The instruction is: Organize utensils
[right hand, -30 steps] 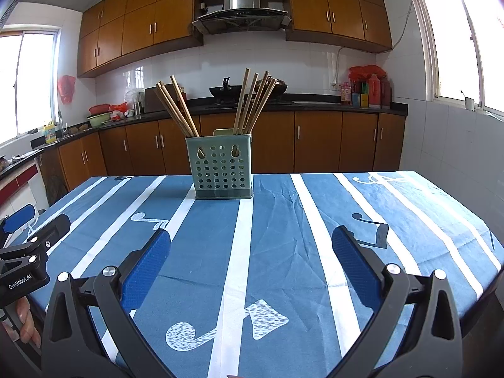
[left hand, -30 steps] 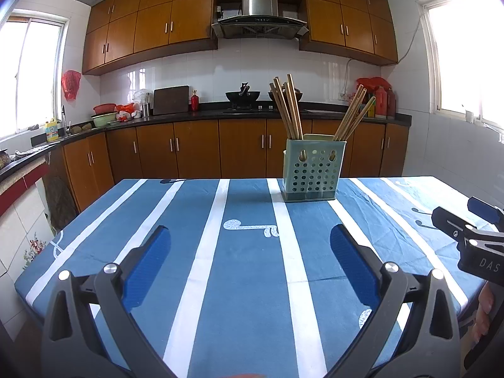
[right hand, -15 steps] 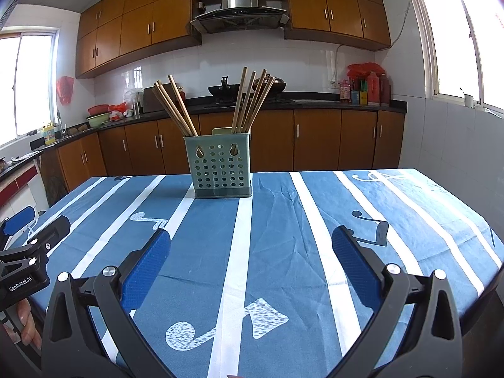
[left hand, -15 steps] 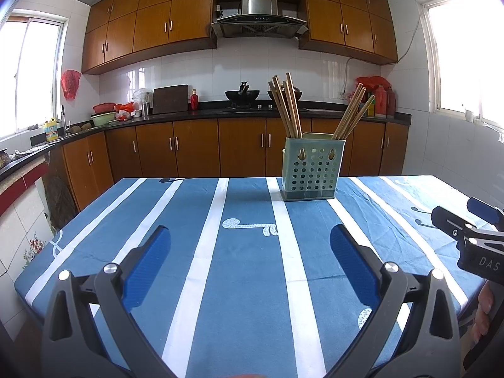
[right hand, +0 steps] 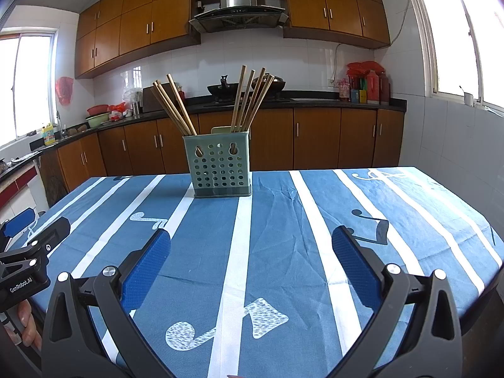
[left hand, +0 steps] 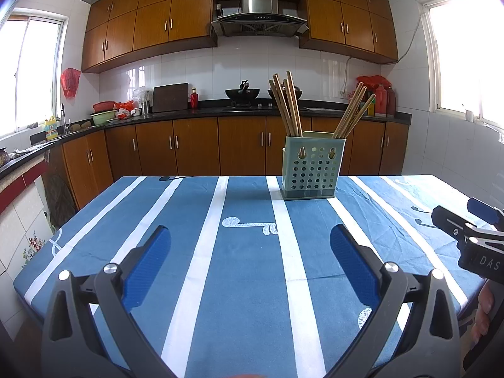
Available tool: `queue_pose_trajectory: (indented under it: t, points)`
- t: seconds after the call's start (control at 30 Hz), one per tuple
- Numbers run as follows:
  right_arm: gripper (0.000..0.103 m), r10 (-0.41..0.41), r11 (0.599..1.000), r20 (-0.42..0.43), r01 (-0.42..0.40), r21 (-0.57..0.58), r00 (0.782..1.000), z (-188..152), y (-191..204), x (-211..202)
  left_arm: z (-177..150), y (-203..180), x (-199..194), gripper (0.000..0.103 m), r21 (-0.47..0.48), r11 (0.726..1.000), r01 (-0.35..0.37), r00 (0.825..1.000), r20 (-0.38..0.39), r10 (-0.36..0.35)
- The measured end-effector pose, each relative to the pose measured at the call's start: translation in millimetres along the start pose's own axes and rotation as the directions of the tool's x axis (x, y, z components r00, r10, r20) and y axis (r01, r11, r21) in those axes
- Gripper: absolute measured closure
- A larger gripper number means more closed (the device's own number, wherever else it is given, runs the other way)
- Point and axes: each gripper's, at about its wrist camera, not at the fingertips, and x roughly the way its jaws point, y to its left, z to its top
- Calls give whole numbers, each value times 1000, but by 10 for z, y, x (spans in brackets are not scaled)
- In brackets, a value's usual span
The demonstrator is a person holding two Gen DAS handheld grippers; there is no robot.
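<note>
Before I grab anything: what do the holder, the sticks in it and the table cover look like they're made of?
Holder: likely matte plastic, pale green, moulded with round holes. Chopsticks: wood or bamboo by their tan colour, though the finish is unclear. Table cover: cloth, since it shows creases and a printed pattern.

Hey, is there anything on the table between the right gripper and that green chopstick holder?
Nothing visible. In the right wrist view, only bare striped tablecloth lies between the open right gripper and the green holder with its chopsticks. The left gripper sits off to the side, clear of that path.
</note>
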Motion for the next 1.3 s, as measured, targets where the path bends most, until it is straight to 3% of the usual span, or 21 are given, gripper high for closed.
queue_pose_trajectory:
  t: [1.3]
  points:
    - [2, 0, 1000, -4, 0, 2, 1000, -2, 10, 7, -28, -17, 0, 4, -5, 1000, 5, 1000, -12, -5]
